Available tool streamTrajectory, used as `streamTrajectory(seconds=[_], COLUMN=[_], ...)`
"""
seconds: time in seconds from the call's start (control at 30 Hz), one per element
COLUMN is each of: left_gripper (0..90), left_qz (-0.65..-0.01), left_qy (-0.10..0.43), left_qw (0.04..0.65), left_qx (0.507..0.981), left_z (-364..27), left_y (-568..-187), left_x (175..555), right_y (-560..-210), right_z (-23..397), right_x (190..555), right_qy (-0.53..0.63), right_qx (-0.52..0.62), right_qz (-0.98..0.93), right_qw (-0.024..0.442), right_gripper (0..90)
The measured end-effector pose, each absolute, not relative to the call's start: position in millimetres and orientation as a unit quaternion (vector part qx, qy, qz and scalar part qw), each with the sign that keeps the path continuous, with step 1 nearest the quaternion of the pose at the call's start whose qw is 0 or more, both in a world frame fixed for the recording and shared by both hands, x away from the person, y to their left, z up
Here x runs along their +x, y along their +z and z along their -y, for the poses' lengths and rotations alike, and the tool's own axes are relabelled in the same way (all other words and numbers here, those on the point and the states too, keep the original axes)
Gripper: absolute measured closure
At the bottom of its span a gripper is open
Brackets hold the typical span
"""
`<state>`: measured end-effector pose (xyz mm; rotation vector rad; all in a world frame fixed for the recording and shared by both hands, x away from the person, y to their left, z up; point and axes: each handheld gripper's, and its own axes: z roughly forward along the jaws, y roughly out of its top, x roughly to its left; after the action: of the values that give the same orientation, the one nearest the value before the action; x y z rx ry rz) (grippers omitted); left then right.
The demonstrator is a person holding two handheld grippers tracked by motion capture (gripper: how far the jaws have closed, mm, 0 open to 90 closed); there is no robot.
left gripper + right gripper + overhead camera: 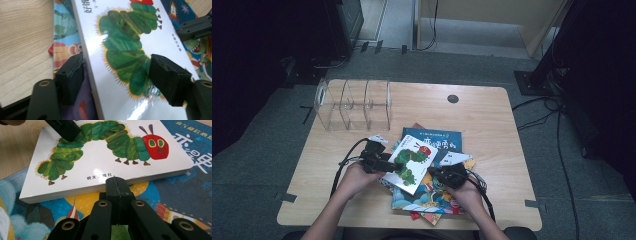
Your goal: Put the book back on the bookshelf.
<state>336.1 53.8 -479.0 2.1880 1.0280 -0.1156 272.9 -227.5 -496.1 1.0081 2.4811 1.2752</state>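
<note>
Caterpillar board book (411, 161) tilted atop book pile (432, 200) — left gripper (117, 80) spread, straddling its edge to grab; right gripper (116, 187) pressed together, bracing opposite edge.

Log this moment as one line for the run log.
left gripper: jaws straddle caterpillar book, open | right gripper: jaws shut at book's edge | pile of books: beneath

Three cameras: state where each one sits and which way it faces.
High view: above the person's side, looking forward and down on the table; forearms and both grippers show.
Left gripper view: rides the left gripper, looking along jaws that straddle the caterpillar book's edge.
Right gripper view: rides the right gripper, closed jaws against that book's edge.
Shared: all three show the caterpillar book atop the book pile.
</note>
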Motion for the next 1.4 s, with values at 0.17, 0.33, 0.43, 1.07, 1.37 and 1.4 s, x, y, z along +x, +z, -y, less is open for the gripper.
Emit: streamTrajectory(seconds=[0.17,0.33,0.43,1.07,1.37,1.4], left_gripper=[30.3,29.9,31.7,38.3,46.7,46.2], left_qz=[-0.4,-0.407,-0.412,-0.442,-0.445,-0.445], left_qy=[-0.045,-0.043,-0.049,-0.056,-0.07,-0.082], left_qw=[0.35,0.348,0.349,0.287,0.298,0.291], left_qx=[0.846,0.843,0.84,0.848,0.842,0.843], left_z=[-55,-57,-60,-51,-61,-62], left_y=[-479,-478,-478,-466,-463,-466], left_x=[337,338,341,353,354,356], right_y=[-495,-494,-492,-494,-495,-495], right_z=[225,223,219,212,211,211], right_x=[275,278,278,272,271,271], right_qy=[0.425,0.424,0.417,0.422,0.425,0.425], right_qx=[0.345,0.35,0.358,0.349,0.348,0.347], right_qz=[-0.833,-0.833,-0.833,-0.834,-0.833,-0.834], right_qw=[0.08,0.067,0.058,0.067,0.067,0.068], right_gripper=[90.0,90.0,90.0,90.0,90.0,90.0])
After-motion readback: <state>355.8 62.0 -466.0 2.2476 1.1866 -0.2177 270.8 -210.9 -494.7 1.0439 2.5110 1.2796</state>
